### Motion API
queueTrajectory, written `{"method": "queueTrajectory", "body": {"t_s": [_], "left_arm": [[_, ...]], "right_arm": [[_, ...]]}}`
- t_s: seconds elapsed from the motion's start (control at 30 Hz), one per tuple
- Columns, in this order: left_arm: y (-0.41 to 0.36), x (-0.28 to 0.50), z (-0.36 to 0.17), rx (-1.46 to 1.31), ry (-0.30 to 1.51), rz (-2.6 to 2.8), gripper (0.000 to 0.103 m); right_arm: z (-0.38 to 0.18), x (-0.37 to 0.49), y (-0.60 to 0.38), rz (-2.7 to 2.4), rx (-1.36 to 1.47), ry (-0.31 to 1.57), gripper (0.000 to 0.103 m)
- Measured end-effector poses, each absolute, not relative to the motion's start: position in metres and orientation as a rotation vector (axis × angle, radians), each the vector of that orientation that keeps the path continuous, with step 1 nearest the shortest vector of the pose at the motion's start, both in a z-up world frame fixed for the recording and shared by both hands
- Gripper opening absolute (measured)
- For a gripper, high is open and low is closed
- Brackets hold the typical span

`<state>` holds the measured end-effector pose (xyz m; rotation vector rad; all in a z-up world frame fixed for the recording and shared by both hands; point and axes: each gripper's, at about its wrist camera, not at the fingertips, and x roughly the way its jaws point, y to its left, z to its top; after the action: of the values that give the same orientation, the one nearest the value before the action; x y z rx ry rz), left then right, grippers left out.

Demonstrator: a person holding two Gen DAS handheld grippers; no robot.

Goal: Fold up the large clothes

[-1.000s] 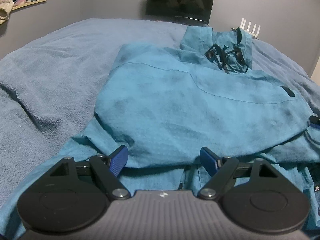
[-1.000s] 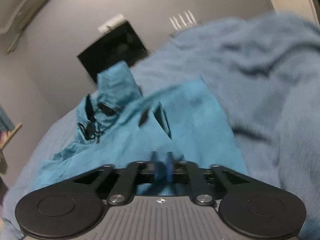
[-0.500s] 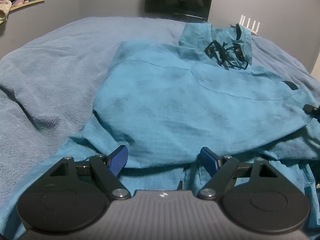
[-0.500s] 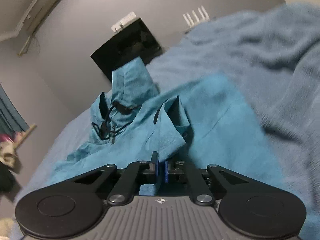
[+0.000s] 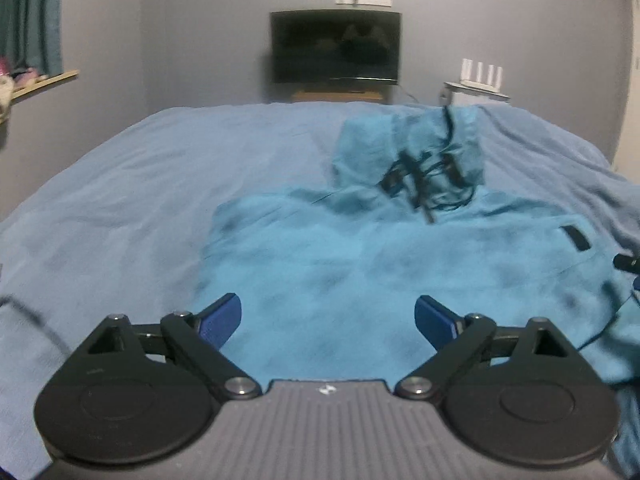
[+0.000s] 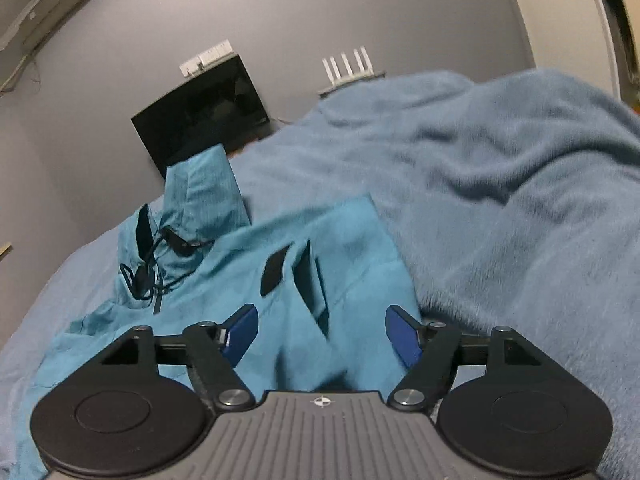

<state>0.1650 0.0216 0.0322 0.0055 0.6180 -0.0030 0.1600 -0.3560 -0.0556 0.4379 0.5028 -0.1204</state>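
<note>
A large teal hooded jacket (image 5: pixel 360 264) lies spread on a blue-grey bed blanket (image 5: pixel 120 200), hood (image 5: pixel 412 148) at the far end with black drawstrings. My left gripper (image 5: pixel 328 320) is open and empty, just above the jacket's near part. In the right wrist view the jacket (image 6: pixel 248 280) has its right side folded over, with black cuff tabs (image 6: pixel 274 270) showing. My right gripper (image 6: pixel 322 334) is open and empty above that fold.
A dark TV (image 5: pixel 335 46) stands against the far wall, with a white router (image 5: pixel 480 74) on a stand to its right. A shelf and curtain (image 5: pixel 32 40) are at the far left. The rumpled blanket (image 6: pixel 500 200) rises on the right.
My right gripper opened and let go of the jacket's sleeve fold it was shut on. My left gripper lifted and tilted up, staying open.
</note>
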Motion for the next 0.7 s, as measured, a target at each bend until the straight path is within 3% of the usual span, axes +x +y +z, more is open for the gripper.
{"method": "queueTrajectory", "body": {"t_s": [0.2,0.4,0.5,0.7], "left_arm": [[-0.009,0.205,-0.001,0.053,0.67,-0.057,0.094],[-0.009,0.216,-0.058,0.175,0.736,-0.034,0.095],[0.005,0.216,-0.072,0.113,0.724,-0.043,0.103],[0.006,0.221,-0.071,0.081,0.733,-0.01,0.103]], "right_arm": [[-0.053,0.168,-0.34,-0.06,0.282,0.494,0.077],[-0.079,0.192,-0.319,-0.12,0.034,0.618,0.079],[-0.09,0.196,-0.325,-0.154,0.064,0.673,0.086],[-0.067,0.19,-0.331,-0.143,0.146,0.595,0.088]]}}
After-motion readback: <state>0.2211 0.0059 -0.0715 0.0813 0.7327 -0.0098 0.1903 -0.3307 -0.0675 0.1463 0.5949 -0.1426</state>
